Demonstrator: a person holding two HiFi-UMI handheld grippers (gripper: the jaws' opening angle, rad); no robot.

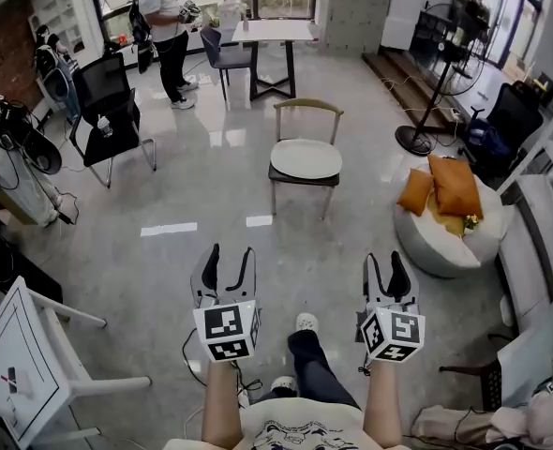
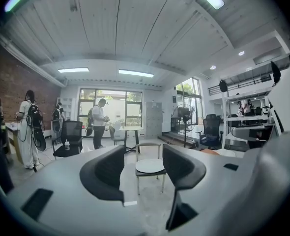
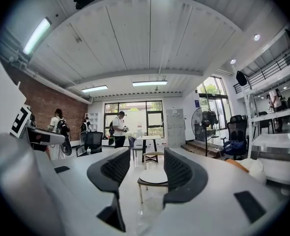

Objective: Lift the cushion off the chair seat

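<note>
Cushion (image 1: 306, 158) flat on the seat of the chair (image 1: 306, 108), untouched, well apart from both grippers across the floor (image 1: 286, 237). Left gripper (image 1: 230, 253) with jaws apart, empty. Right gripper (image 1: 385, 259) likewise with jaws apart, empty. Both aimed toward the chair. Judged at the approach stage: 0 of the lift done. Left to do: close in, clamp on the cushion edge, raise it clear of the seat.
</note>
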